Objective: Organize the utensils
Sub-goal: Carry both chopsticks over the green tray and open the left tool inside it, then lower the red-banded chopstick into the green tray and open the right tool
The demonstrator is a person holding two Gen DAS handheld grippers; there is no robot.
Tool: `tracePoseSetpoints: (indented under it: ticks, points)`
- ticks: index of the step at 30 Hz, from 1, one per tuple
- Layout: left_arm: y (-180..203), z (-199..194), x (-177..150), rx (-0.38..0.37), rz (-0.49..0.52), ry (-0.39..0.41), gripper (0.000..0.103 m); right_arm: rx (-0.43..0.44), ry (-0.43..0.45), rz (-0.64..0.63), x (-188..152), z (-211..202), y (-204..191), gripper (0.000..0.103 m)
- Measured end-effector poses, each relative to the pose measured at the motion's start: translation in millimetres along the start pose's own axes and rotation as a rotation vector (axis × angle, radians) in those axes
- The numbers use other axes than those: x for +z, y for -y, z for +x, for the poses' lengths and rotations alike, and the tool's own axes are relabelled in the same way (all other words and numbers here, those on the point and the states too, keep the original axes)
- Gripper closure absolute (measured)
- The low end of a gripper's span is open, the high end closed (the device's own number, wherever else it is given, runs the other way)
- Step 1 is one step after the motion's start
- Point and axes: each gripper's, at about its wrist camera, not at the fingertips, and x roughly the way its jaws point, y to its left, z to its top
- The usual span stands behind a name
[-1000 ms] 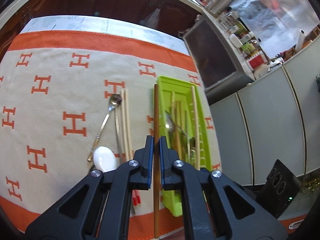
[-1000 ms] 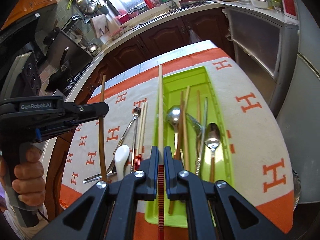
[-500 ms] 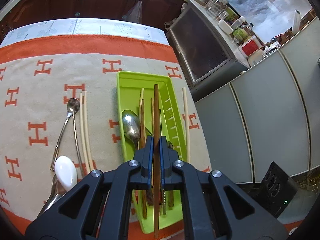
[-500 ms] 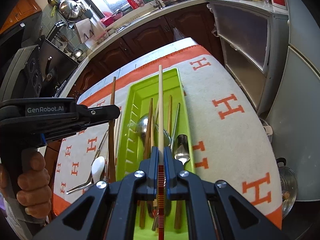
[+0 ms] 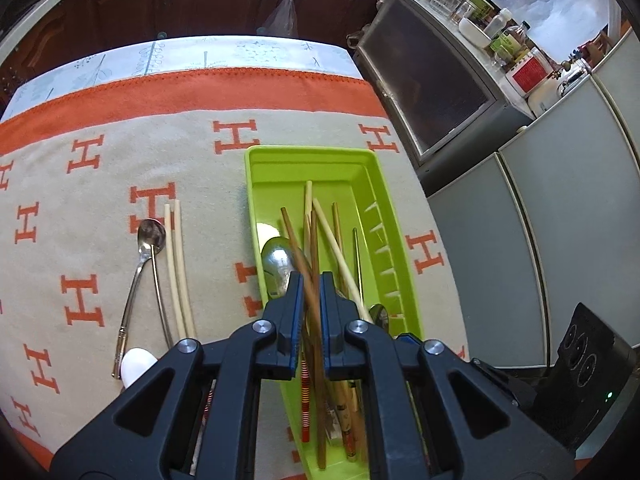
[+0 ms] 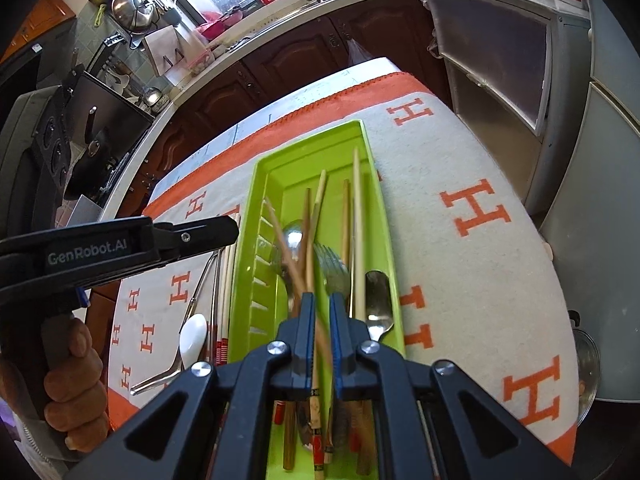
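The lime green tray (image 5: 312, 152) lies on the H-patterned cloth and holds several chopsticks and spoons. My left gripper (image 5: 311, 280) hovers over it, jaws a slit apart. A brown chopstick (image 5: 316, 240) runs under that slit and rests in the tray, unpinched. In the right wrist view the left gripper (image 6: 235, 227) carries nothing. My right gripper (image 6: 322, 304) is low over the tray (image 6: 256, 200), jaws also slightly parted. A blurred, tilted chopstick (image 6: 280, 232) crosses their gap. Left of the tray lie a metal spoon (image 5: 150, 236), a cream chopstick pair (image 5: 176, 264) and a white ceramic spoon (image 5: 136, 364).
The table's edge falls away just right of the tray, toward grey cabinet fronts (image 5: 500, 280) and a black box (image 5: 588, 360). A person's hand (image 6: 68, 368) grips the left tool's handle. A kitchen counter and dark cupboards (image 5: 180, 4) stand beyond the table's far end.
The left gripper swung right, from above the cloth to over the tray, and both grippers sank. The two chopsticks held straight before now lie or tilt loose in the tray. Both jaws parted slightly.
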Motion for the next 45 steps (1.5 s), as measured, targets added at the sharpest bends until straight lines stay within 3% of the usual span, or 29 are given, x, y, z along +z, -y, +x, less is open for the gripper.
tracePoseSetpoints:
  ticks: [4,6,9,31,45]
  points:
    - [-0.8,-10.3,-7.5,0.01,0.025,0.006,0.09,0.003,-0.004,-0.001,-5.3,-3.8,-4.8,0.096]
    - [-1.6,-17.2,-12.7,0.011,0.031,0.011,0.076,0.004,-0.005,0.0,-8.3,-6.8,-7.1,0.096]
    - [-5.4,-33.0,-23.8,0.018,0.04,0.039,0.068,0.005,-0.003,-0.002,-13.2,-12.2,-10.1,0.096]
    - [-50.1,-123.1,-124.2,0.105,0.079,0.147,0.066,0.009,-0.004,-0.035,-52.4,-41.0,-54.2,0.096]
    - [-107.1,-147.8,-147.6,0.137,0.03,0.193,0.057,0.005,-0.047,-0.102,-59.4,-21.8,-95.9,0.096]
